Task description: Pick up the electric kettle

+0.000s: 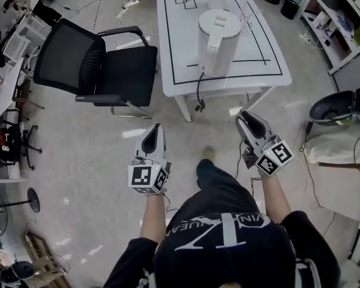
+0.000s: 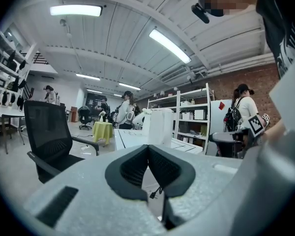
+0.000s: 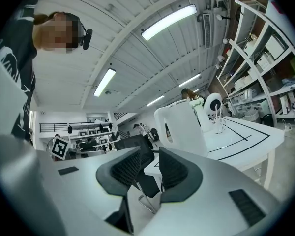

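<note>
White table point(image 1: 181, 53) (black line markings) w/ electric kettle point(image 1: 218, 41) standing near front edge.

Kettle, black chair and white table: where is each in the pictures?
electric kettle point(image 1: 218, 48), head view, on its white body.
black chair point(image 1: 129, 74), head view, on the seat.
white table point(image 1: 183, 41), head view, on bare tabletop.

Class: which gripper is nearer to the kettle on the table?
Right. The right gripper hangs short of the table, slightly right of the kettle; the left gripper is farther off to its left.
</note>
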Demonstrator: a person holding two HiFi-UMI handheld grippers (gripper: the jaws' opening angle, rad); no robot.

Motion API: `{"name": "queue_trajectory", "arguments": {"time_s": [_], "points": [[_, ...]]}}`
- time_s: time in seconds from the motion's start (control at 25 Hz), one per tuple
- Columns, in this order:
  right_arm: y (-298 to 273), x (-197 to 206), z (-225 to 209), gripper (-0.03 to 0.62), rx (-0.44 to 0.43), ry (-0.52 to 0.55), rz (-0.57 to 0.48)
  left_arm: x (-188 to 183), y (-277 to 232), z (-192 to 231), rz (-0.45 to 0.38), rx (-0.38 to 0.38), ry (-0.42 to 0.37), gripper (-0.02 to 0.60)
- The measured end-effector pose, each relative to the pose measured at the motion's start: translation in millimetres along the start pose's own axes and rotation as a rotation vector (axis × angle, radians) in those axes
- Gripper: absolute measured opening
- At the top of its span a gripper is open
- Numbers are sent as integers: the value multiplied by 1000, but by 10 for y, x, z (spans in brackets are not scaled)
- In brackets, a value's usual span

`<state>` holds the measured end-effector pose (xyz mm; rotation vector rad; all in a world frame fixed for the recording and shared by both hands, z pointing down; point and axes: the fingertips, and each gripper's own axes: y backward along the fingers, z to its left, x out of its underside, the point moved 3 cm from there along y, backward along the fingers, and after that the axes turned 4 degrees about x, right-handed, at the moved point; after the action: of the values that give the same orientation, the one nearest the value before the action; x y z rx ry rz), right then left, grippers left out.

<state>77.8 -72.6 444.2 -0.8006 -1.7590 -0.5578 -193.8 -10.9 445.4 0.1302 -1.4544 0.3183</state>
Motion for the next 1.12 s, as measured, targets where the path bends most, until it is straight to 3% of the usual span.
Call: {"name": "queue_trajectory", "arguments": {"time_s": [0.4, 0.88, 1.12], "points": [[-630, -184, -312, 101, -13, -1, -7, -92, -626, 328, 22, 33, 7, 11], [-1319, -418, -452, 155, -143, -59, -88, -141, -1328, 689, 47, 68, 3, 11], [-1555, -536, -382, 169, -183, -34, -83, -157, -1412, 689, 54, 86, 2, 11]]}}
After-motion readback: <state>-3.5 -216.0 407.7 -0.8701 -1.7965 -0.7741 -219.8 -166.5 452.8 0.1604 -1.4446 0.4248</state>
